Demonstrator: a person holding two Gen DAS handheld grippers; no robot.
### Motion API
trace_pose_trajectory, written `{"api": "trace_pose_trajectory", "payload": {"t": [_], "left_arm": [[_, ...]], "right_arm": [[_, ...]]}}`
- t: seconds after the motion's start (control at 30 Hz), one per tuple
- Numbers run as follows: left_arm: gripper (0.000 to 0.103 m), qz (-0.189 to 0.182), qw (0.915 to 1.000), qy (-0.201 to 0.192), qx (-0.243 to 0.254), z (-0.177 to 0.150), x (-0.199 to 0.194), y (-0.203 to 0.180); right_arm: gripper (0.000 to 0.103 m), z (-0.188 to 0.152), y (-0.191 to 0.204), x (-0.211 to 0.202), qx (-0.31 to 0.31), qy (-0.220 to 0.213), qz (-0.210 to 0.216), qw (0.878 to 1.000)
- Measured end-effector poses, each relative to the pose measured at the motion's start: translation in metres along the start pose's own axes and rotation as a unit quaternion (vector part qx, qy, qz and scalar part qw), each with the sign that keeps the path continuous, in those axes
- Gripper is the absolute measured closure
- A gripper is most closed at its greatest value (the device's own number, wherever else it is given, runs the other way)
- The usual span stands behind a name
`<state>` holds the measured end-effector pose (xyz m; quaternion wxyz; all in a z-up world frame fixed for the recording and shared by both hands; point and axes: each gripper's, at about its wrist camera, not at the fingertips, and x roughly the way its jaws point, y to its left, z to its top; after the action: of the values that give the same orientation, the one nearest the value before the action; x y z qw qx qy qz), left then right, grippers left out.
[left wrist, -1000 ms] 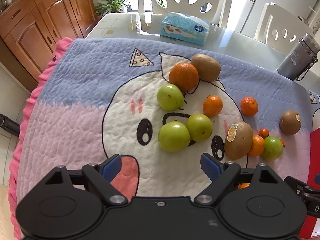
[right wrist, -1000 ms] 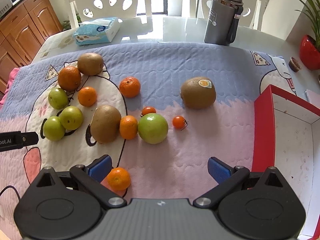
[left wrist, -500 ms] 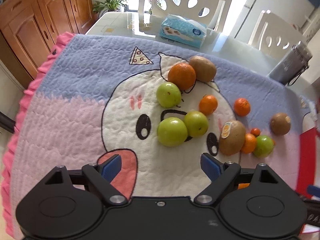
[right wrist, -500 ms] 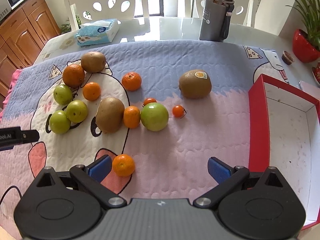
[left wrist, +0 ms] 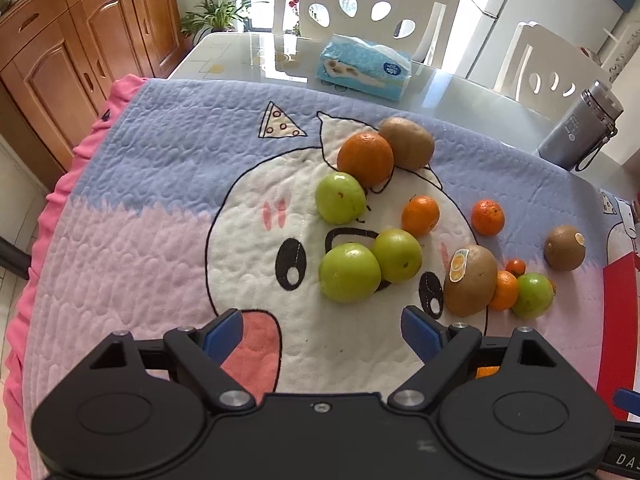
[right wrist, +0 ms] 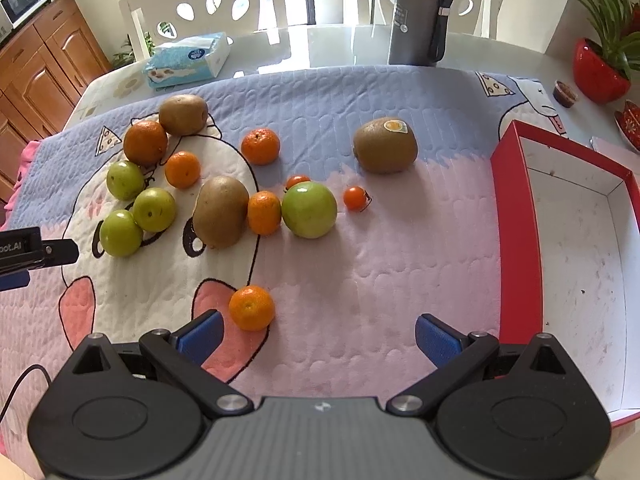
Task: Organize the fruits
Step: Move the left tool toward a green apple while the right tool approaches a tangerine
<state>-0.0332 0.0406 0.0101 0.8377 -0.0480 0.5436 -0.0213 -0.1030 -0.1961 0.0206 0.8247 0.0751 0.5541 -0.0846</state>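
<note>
A glass dining table carries a quilted cartoon mat point(right wrist: 400, 264) scattered with fruit. Readable writing is scarce: part of the left tool at the right wrist view's left edge shows "oot.AI". Two kiwis point(right wrist: 385, 145) point(right wrist: 221, 212) bear small stickers, illegible. The mat's lower centre lies bare. The red box point(right wrist: 516, 216) at right holds nothing. The left gripper point(left wrist: 322, 330) and the right gripper point(right wrist: 318, 334) are both spread wide, a tangerine point(right wrist: 252, 307) beside the right one's left finger.
</note>
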Motion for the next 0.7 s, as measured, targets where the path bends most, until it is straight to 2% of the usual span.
{"api": "trace_pose_trajectory", "payload": {"t": [0.1,0.3,0.7], "left_arm": [[0.001,0.000,1.0000,0.001,0.004,0.002,0.003,0.000],[0.001,0.000,1.0000,0.002,0.009,0.004,0.008,0.002],[0.001,-0.006,0.9997,0.019,0.016,0.007,0.022,0.013]], "right_arm": [[0.000,0.000,0.002,0.000,0.000,-0.002,-0.002,1.000],[0.000,-0.004,0.009,0.013,0.000,0.033,0.011,0.999],[0.000,-0.004,0.026,0.021,-0.010,0.037,0.009,0.999]]}}
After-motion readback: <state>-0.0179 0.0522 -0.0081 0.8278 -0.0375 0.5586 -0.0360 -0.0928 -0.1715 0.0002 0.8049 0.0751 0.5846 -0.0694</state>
